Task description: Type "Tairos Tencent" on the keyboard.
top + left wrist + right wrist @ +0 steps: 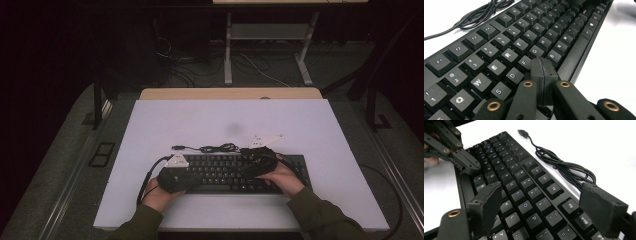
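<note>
Left hand-held gripper (541,65): jaws together, tips over keys near F and G. Right hand-held gripper (546,207): jaws apart, nothing between. Keyboard (227,172) flat on white surface (320,125), cable (215,148) behind. Judged rigid, light, keycaps delicate; best gripped at frame edges.

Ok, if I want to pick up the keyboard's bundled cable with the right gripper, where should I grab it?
Probably at the tied waist of the cable bundle, where the strands are pinched together. Come straight down from above with the open right gripper, jaws across the strands: it lies flat on the white table, apart from the keyboard.
</note>
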Motion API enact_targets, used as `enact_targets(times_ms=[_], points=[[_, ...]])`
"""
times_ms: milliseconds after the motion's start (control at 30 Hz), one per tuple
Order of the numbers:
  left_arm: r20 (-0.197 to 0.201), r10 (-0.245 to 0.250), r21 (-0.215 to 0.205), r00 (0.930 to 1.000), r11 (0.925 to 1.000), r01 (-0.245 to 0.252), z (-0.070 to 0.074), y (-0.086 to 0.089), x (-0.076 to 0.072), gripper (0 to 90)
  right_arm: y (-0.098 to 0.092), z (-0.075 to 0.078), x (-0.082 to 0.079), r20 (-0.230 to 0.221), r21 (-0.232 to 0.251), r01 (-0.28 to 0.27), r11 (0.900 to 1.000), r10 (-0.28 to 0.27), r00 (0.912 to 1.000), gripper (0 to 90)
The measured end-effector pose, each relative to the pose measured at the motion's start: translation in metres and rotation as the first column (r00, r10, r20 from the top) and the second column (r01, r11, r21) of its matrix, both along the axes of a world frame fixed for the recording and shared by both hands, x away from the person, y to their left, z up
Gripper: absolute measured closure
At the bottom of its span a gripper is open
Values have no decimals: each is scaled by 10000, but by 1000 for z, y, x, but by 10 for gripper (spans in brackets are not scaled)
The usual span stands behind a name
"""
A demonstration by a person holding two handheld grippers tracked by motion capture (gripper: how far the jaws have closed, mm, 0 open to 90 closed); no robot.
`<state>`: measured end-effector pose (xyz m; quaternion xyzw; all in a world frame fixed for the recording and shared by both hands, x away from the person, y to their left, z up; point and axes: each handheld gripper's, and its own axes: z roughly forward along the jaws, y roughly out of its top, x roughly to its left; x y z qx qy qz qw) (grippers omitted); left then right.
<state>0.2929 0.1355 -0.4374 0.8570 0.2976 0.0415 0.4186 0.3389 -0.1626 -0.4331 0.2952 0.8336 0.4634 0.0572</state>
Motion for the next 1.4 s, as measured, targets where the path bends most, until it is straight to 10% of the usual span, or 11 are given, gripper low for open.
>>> enact_targets(times_ms=[1400], points=[[405, 814, -228, 9959, 9965, -805, 10, 17, 26, 890, -22, -3, -10, -4, -62, 547, 9985, -547, 9985, 175]])
